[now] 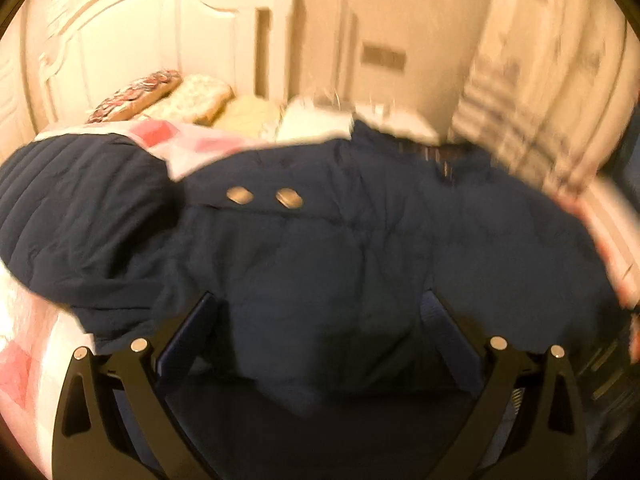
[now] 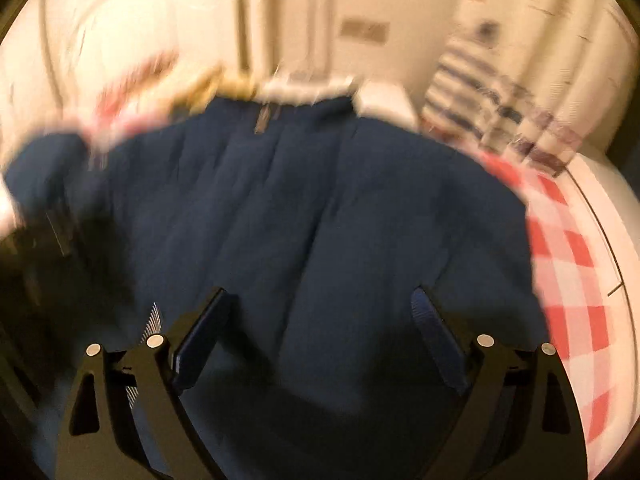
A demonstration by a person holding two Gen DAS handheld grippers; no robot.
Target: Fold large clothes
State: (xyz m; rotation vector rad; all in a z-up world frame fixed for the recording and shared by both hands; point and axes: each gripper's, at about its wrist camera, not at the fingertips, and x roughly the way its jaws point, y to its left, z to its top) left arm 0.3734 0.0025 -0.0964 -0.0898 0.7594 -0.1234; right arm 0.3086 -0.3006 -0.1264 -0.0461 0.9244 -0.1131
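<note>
A large navy padded jacket (image 1: pixel 320 240) lies spread on a bed with a red and white checked cover (image 1: pixel 24 360). Two metal snap buttons (image 1: pixel 264 197) show on it, and a quilted sleeve or hood (image 1: pixel 76 200) bulges at the left. My left gripper (image 1: pixel 320 304) is open, its fingers wide apart just above the jacket's near part. In the right wrist view the jacket (image 2: pixel 300 208) fills the middle. My right gripper (image 2: pixel 320 300) is also open over the jacket's near edge. Both views are blurred.
Pillows (image 1: pixel 160 96) lie at the headboard (image 1: pixel 120 32). A white bedside unit (image 1: pixel 320 124) stands behind the jacket. Striped cloth (image 2: pixel 472 84) hangs at the right. The checked cover (image 2: pixel 568 272) shows at the bed's right edge.
</note>
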